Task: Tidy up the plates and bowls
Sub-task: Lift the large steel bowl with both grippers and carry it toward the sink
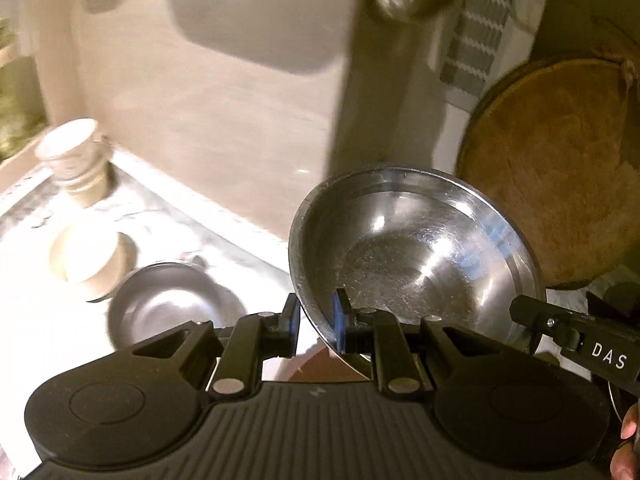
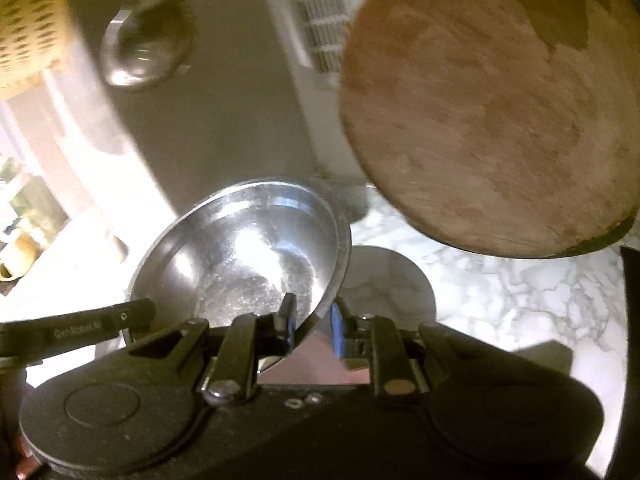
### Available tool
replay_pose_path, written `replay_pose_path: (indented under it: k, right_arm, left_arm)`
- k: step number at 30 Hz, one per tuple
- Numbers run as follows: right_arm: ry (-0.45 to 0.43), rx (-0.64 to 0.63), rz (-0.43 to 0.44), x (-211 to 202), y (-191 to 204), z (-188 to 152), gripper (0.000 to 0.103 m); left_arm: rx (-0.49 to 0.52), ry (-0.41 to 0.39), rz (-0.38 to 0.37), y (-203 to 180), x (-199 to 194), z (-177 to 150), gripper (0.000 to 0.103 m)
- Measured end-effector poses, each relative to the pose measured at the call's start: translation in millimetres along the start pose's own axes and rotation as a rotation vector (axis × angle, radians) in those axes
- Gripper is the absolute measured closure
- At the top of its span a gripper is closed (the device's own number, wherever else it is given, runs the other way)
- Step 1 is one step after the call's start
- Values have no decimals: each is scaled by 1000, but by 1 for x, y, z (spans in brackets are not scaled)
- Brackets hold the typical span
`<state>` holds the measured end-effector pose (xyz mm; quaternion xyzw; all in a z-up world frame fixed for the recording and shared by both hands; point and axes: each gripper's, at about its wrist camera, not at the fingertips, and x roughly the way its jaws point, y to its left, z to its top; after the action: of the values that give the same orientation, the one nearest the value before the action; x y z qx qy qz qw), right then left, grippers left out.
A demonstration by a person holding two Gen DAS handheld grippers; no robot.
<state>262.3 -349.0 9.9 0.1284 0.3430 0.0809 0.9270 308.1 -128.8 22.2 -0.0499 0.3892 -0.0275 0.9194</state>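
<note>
While both grippers' jaws pinch its rim, left gripper (image 1: 318,322) at 6 o'clock, right gripper (image 2: 314,326) opposite, the steel bowl (image 1: 416,256) holds nothing.

I see a white marble-patterned countertop (image 2: 520,292) against a plain beige wall (image 1: 224,128). A round wooden board (image 2: 492,112) leans upright beside a white slatted vent (image 2: 320,12). Strong light floods the left.

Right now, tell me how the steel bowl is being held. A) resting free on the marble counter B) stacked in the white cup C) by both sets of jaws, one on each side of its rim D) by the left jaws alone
C: the steel bowl has its rim pinched by the left gripper and, on the opposite side, by the right gripper, with the marble counter below.
</note>
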Motion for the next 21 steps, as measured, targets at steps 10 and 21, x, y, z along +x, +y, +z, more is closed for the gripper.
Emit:
replay_pose_path:
  k: [10,21]
  right_arm:
    - [3,-119,127,-5,72,-27,85]
    - [70,-245,257,-2,148,-62,85]
  left_arm:
    - [-96,-65,119,69,-58,-36,87]
    - [-256,-64,236,150,-108,-91,87]
